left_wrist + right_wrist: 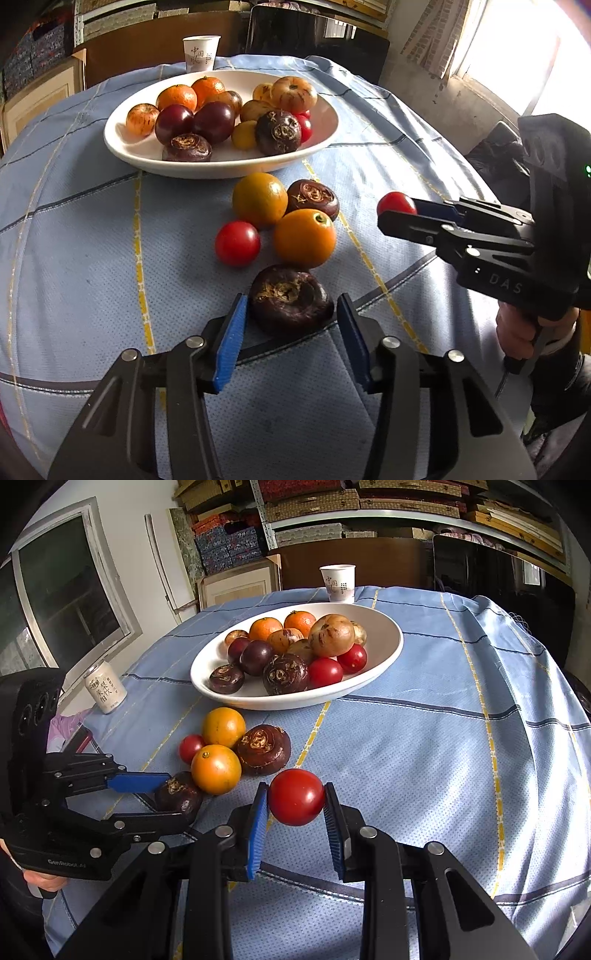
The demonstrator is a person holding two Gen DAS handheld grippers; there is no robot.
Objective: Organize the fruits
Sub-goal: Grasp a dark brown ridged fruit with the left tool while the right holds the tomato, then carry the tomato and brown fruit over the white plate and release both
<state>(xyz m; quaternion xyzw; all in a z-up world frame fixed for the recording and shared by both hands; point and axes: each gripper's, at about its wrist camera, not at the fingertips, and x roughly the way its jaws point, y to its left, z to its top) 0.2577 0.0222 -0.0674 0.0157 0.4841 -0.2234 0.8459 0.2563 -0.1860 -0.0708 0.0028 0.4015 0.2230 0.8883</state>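
Observation:
My left gripper (290, 308) is low over the blue cloth, its blue pads pressed on both sides of a dark purple water chestnut (290, 301) that rests on the table. My right gripper (295, 799) is shut on a red cherry tomato (296, 796) and holds it above the cloth, to the right of the loose fruit. Between the grippers and the white bowl (114, 144) lie two yellow-orange fruits (259, 199) (304, 238), a red tomato (237, 243) and another water chestnut (313, 197). The bowl holds several tangerines, plums, chestnuts and tomatoes.
A paper cup (201, 53) stands behind the bowl at the table's far edge. A drink can (105, 688) sits at the left edge of the table in the right wrist view. Shelves and boxes line the wall beyond. The cloth right of the bowl (461, 701) is bare.

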